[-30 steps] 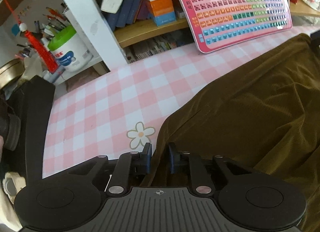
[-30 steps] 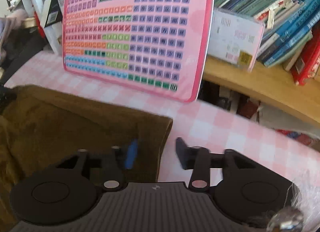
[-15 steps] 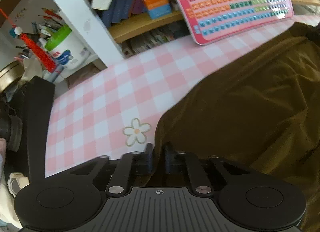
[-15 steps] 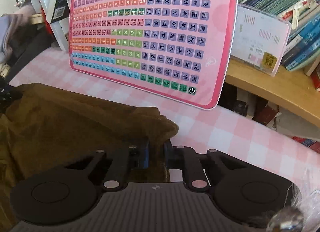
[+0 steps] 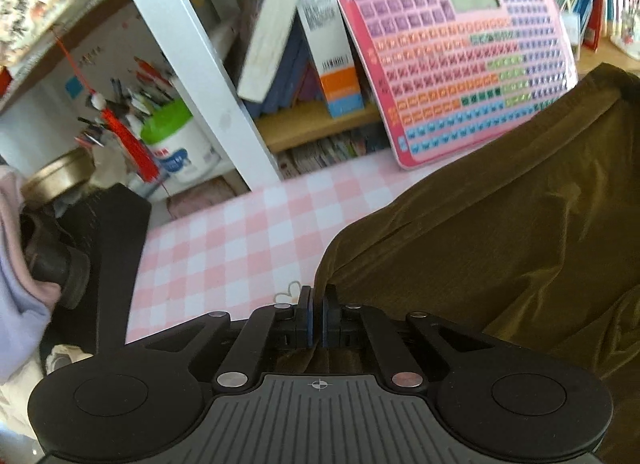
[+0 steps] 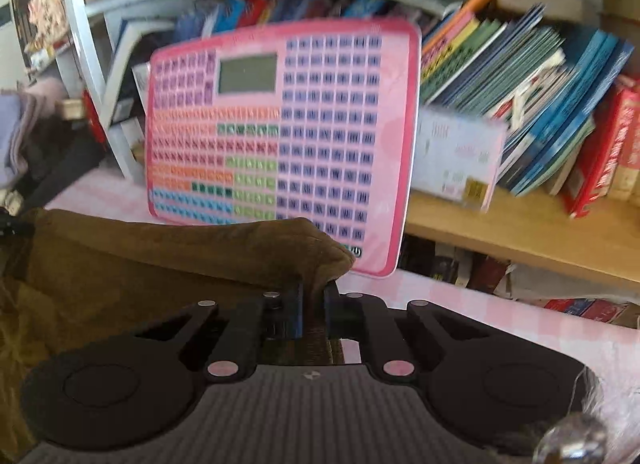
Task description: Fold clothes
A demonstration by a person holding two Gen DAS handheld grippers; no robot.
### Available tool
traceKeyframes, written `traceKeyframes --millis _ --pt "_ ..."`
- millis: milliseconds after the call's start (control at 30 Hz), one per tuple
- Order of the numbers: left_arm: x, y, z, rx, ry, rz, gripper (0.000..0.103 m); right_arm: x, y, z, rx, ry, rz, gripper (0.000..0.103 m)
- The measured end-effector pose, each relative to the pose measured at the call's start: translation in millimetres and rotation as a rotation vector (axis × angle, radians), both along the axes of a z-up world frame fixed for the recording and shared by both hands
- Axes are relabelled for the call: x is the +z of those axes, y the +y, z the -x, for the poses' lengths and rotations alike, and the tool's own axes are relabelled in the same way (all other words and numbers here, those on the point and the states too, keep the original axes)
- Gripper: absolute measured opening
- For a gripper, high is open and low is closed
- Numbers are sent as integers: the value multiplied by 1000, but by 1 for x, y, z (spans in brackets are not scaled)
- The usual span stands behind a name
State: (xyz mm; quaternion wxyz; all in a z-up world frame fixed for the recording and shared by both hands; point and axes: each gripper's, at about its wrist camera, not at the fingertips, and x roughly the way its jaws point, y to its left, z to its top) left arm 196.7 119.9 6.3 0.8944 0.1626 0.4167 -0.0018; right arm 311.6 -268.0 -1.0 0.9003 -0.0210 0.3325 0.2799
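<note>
An olive-brown garment [image 5: 500, 232] lies on the pink checked tablecloth [image 5: 224, 240] and fills the right half of the left wrist view. My left gripper [image 5: 317, 296] is shut on its near left corner, and the cloth rises from the pads. In the right wrist view the same garment [image 6: 120, 264] spreads to the left. My right gripper [image 6: 314, 292] is shut on its right corner, which bunches up over the fingertips and hangs lifted off the table.
A pink talking chart board [image 6: 280, 136] leans on a wooden shelf [image 6: 520, 232] of books behind the table. A white shelf post [image 5: 192, 64], a white tub with a green lid [image 5: 176, 144], a red tassel and a black chair back [image 5: 116, 256] stand at the left.
Both grippers closed on the garment's corners and lifted them. The views tilted upward, so more of the bookshelf and chart board shows and the flower print is nearly hidden.
</note>
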Motion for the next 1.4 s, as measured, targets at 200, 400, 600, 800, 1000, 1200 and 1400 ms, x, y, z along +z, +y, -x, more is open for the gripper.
traceKeyframes --millis 200,400,600,800,1000,1200,1400 --pt "24 -6 30 -36 -91 19 3 27 -20 39 -69 -72 -50 8" --pt "43 -12 63 -97 -170 32 3 50 -39 94 -141 -138 -91 8" --pt "51 -13 103 -160 -238 58 3 61 -44 166 -191 -191 -63 8" --pt "48 -7 149 -211 -271 100 3 52 -49 239 -247 -160 -40 8" --pt "30 2 191 -212 -247 155 11 23 -46 302 -332 -48 -8 9" --pt "6 26 230 -130 -163 248 18 -11 -41 356 -467 108 49 35" --pt "-15 74 259 80 -99 565 20 -26 -54 396 -641 301 -162 45"
